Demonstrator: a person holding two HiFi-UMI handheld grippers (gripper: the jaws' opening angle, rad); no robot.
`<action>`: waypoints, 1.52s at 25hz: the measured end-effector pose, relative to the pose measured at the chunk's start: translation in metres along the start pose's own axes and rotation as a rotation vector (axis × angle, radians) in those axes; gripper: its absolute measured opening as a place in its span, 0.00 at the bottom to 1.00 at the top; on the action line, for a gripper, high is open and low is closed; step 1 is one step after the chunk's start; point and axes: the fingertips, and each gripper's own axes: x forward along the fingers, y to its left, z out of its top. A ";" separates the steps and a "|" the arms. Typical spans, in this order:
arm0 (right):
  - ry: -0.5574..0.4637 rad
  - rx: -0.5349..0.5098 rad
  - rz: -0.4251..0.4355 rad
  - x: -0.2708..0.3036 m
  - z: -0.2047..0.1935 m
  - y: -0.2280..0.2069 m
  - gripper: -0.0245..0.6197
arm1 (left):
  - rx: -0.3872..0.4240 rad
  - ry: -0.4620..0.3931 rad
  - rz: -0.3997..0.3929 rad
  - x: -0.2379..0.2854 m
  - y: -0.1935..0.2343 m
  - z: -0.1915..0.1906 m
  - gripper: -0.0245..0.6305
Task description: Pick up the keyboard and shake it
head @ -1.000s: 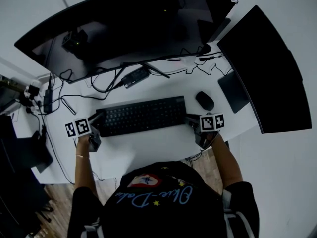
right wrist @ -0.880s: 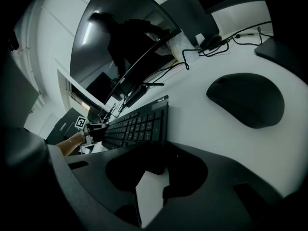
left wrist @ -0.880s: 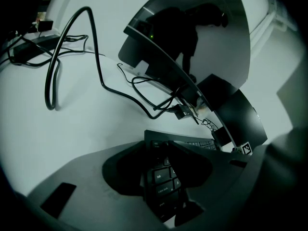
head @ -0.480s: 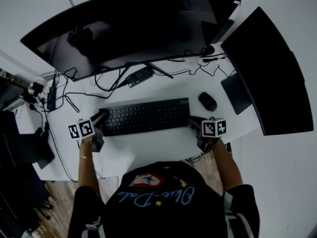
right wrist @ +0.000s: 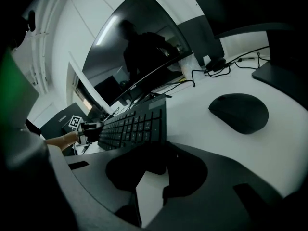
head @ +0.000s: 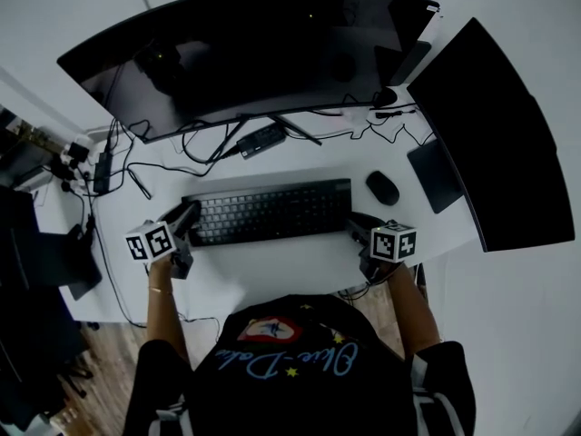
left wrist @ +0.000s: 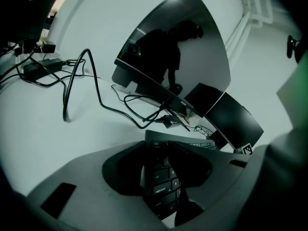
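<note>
A black keyboard (head: 268,210) lies crosswise in front of me on the white desk (head: 272,266). My left gripper (head: 189,216) is at its left end. In the left gripper view the keyboard (left wrist: 163,189) runs between the jaws of that gripper (left wrist: 161,170), which close on its edge. My right gripper (head: 352,225) holds the right end. In the right gripper view the keyboard's (right wrist: 134,126) near corner sits gripped in that gripper (right wrist: 154,170), with white desk showing below it.
A black mouse (head: 381,187) lies just right of the keyboard, close to the right gripper. A wide curved monitor (head: 254,53) stands behind, a second dark screen (head: 481,125) at the right. Cables and a power brick (head: 263,139) run under the monitor.
The left gripper has come up a little with the keyboard's left end. The right gripper stays at the right end. Both keep their hold.
</note>
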 end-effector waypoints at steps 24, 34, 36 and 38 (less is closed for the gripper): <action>-0.318 -0.226 0.039 -0.050 0.062 0.049 0.17 | 0.214 -0.400 -0.056 -0.071 -0.065 0.065 0.26; -0.375 -0.239 0.034 -0.064 0.061 0.051 0.17 | 0.273 -0.463 -0.080 -0.082 -0.085 0.070 0.25; -0.392 -0.252 0.034 -0.067 0.062 0.052 0.17 | 0.281 -0.480 -0.086 -0.085 -0.088 0.070 0.25; -0.414 -0.272 0.035 -0.070 0.065 0.055 0.17 | 0.290 -0.503 -0.092 -0.089 -0.091 0.069 0.25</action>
